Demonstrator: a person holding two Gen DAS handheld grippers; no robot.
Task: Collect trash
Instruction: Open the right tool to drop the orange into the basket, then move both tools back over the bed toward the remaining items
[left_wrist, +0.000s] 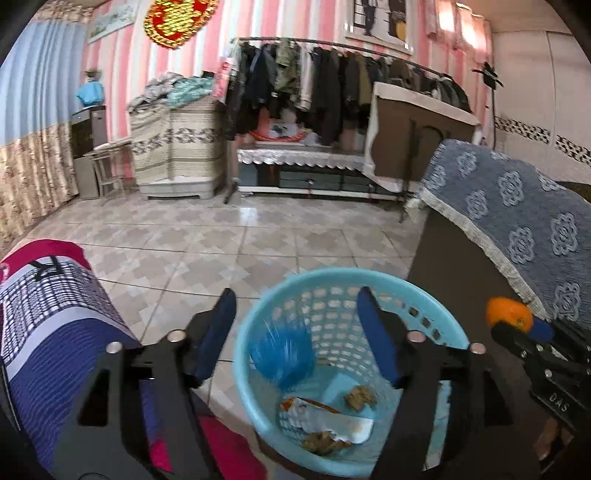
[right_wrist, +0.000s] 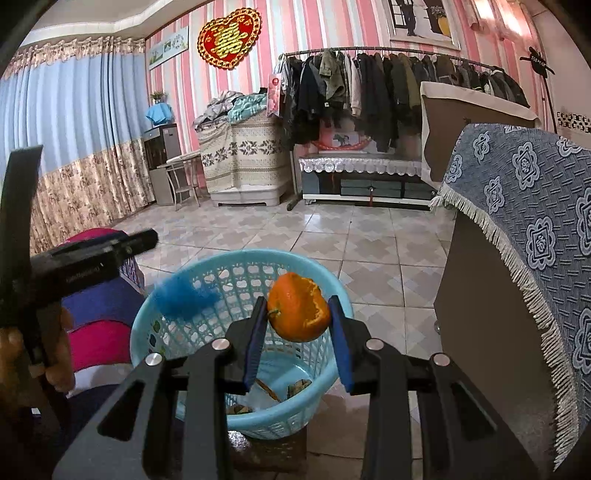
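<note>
Right gripper (right_wrist: 297, 314) pinches the orange peel (right_wrist: 298, 307) mid-frame over the blue basket (right_wrist: 236, 421); left gripper (left_wrist: 295, 332) hangs open, empty. Released off-centre, the peel could clip the rim and hit the floor.

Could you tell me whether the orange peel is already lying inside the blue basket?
No, the right gripper holds the orange peel above the basket.

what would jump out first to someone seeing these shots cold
The bright orange peel, pinched between the right gripper's jaws, hangs above the light blue plastic mesh basket. On the basket's floor lies a crumpled snack wrapper with brown scraps. The left gripper hovers open above the basket, holding nothing.
</note>
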